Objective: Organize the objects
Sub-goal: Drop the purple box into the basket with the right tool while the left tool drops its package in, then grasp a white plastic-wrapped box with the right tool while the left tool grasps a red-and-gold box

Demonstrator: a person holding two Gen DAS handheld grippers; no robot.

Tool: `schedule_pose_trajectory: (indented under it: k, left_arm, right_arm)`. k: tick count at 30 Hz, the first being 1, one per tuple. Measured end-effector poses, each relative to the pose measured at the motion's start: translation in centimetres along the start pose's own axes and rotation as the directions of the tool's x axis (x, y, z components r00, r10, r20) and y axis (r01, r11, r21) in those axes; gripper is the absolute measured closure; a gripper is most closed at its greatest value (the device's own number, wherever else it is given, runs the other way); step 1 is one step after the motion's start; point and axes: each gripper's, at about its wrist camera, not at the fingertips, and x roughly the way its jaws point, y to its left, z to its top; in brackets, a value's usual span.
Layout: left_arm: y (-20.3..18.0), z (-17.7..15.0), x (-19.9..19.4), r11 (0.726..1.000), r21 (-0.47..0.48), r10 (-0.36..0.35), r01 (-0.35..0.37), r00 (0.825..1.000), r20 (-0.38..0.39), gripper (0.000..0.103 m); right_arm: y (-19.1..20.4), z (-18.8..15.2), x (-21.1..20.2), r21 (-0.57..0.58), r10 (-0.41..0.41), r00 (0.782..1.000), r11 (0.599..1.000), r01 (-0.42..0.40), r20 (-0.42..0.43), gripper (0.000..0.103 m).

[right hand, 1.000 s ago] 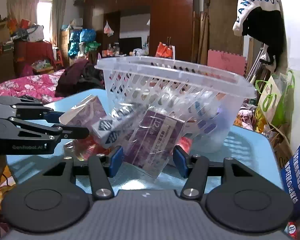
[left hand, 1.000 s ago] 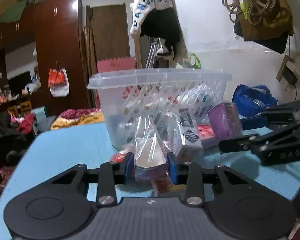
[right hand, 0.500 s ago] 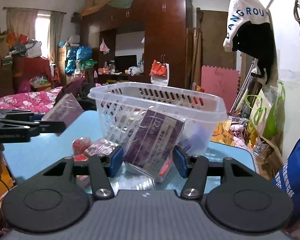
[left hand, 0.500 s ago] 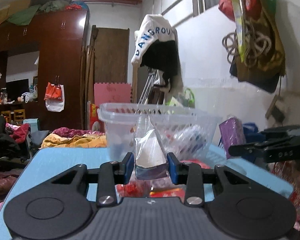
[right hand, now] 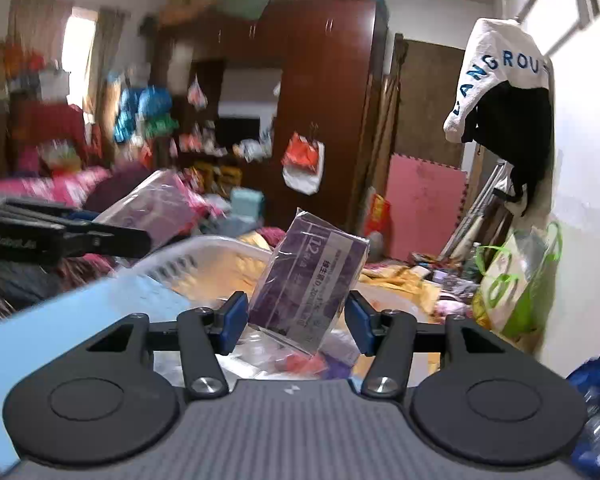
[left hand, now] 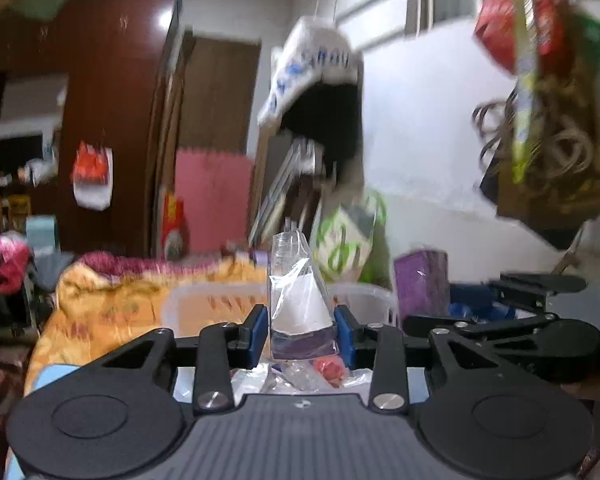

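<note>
Aloft, both grippers [left hand: 302, 330] [right hand: 296, 324] hold packets [left hand: 300, 304] [right hand: 306, 280] upright.

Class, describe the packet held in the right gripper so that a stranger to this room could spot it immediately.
Find the white slotted plastic basket on the light blue table. Just in front of its rim, the right gripper holds a purple boxed packet in clear film. Unlike the left gripper's clear-wrapped packet, it shows a large "12" on its face.

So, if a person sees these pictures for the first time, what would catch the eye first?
Probably the two purple packets in clear wrap, each lifted above the white basket: the left gripper clamps one packet, the right gripper grips the other. Behind, a white jacket with blue letters hangs on the wall.
</note>
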Motion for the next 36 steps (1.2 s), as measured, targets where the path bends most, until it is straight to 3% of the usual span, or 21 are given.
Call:
schedule_pose_trajectory:
  k: [4,6,7,8,9,10,11,19,21,24,30,32,36]
  left_arm:
    - [0.6,0.7,4.0,0.999,-0.039,0.024,-0.027,0.997,-0.072,0.063]
    - [0.5,0.8,4.8,0.998,-0.043,0.043,-0.046,0.997,-0.071,0.062]
    - [0.6,0.8,5.0,0.997,-0.049,0.06,-0.063,0.996,-0.059,0.056]
    - [0.9,0.8,4.8,0.996,-0.05,0.075,-0.077,0.996,-0.049,0.047]
    - [1.1,0.9,4.8,0.994,-0.055,0.093,-0.095,0.995,-0.045,0.026]
    - [1.4,1.0,4.7,0.992,-0.069,0.103,-0.106,0.994,-0.048,0.02]
    - [1.7,1.1,4.5,0.992,-0.079,0.096,-0.1,0.994,-0.047,0.02]
    - [-0.2,-1.1,-3.1,0.995,0.066,0.078,-0.078,0.997,-0.004,0.02]
    - [-0.9,-2.7,-5.7,0.994,0.094,0.059,-0.06,0.998,0.013,0.016]
    - [-2.3,-6.3,-8.2,0.985,0.163,0.06,-0.056,0.998,-0.021,0.01]
    - [-4.3,-13.6,-6.9,0.985,0.173,0.037,-0.002,0.979,-0.199,0.01]
    - [-4.6,-14.4,-5.9,0.986,0.164,0.075,-0.042,0.977,-0.201,0.01]
    - [-4.5,-15.2,-4.3,0.99,0.129,0.094,-0.065,0.967,-0.236,0.01]
  right_arm:
    - [-0.5,0.1,3.3,-0.037,-0.015,0.997,0.999,0.013,-0.072,0.047]
    - [-0.6,-0.1,3.8,-0.038,-0.001,0.997,0.999,-0.002,-0.074,0.045]
    - [-0.7,-0.2,3.8,-0.038,0.011,0.997,0.999,-0.013,-0.07,0.044]
    - [-0.5,-0.3,3.6,-0.039,0.012,0.998,0.999,-0.014,-0.068,0.035]
    - [-0.5,-0.3,3.3,-0.043,0.001,0.998,0.999,-0.003,-0.064,0.012]
    - [-0.5,-0.3,2.8,-0.049,-0.019,0.999,0.999,0.016,-0.049,0.003]
    - [-0.5,-0.3,2.0,-0.056,-0.04,0.999,0.998,0.039,-0.025,0.0]
    - [-0.6,-1.0,-5.7,-0.068,-0.035,0.999,0.997,0.037,0.022,0.0]
    - [-0.4,-1.9,-7.8,-0.078,-0.05,0.999,0.996,0.051,0.011,0.0]
    - [-0.2,-3.9,-9.9,-0.045,-0.02,1.0,0.999,0.02,0.001,0.0]
    - [0.7,-9.9,-8.3,0.093,0.064,0.996,0.994,-0.058,-0.063,0.0]
    - [0.9,-11.4,-7.4,0.14,0.108,0.992,0.985,-0.097,-0.071,0.0]
    - [1.4,-12.8,-6.7,0.147,0.111,0.991,0.984,-0.1,-0.068,0.0]
